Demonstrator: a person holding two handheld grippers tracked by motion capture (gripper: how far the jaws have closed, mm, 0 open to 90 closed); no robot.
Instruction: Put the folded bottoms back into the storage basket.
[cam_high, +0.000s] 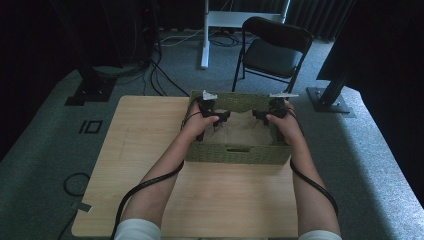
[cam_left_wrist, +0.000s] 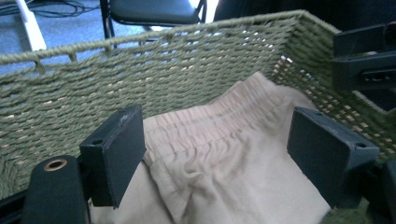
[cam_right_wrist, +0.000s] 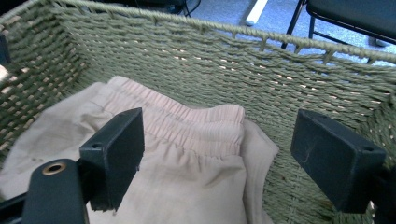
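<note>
A green woven basket (cam_high: 235, 154) stands on the far right part of the wooden table. Folded beige shorts (cam_high: 245, 129) with an elastic waistband lie inside it. My left gripper (cam_high: 223, 116) hangs over the basket's left half, jaws wide apart, and the beige shorts (cam_left_wrist: 219, 172) lie below them untouched. My right gripper (cam_high: 257, 116) hovers over the right half, also open above the shorts (cam_right_wrist: 187, 163). In the left gripper view, the right gripper's black jaws (cam_left_wrist: 366, 58) show at the upper right, near the basket wall (cam_left_wrist: 140, 79). The basket's far wall (cam_right_wrist: 233, 70) rises behind the waistband.
The wooden table (cam_high: 150, 150) has bare surface left of and in front of the basket. A black folding chair (cam_high: 272, 50) and a white stand leg (cam_high: 205, 35) are on the grey carpet beyond. Cables trail from both grippers along the forearms.
</note>
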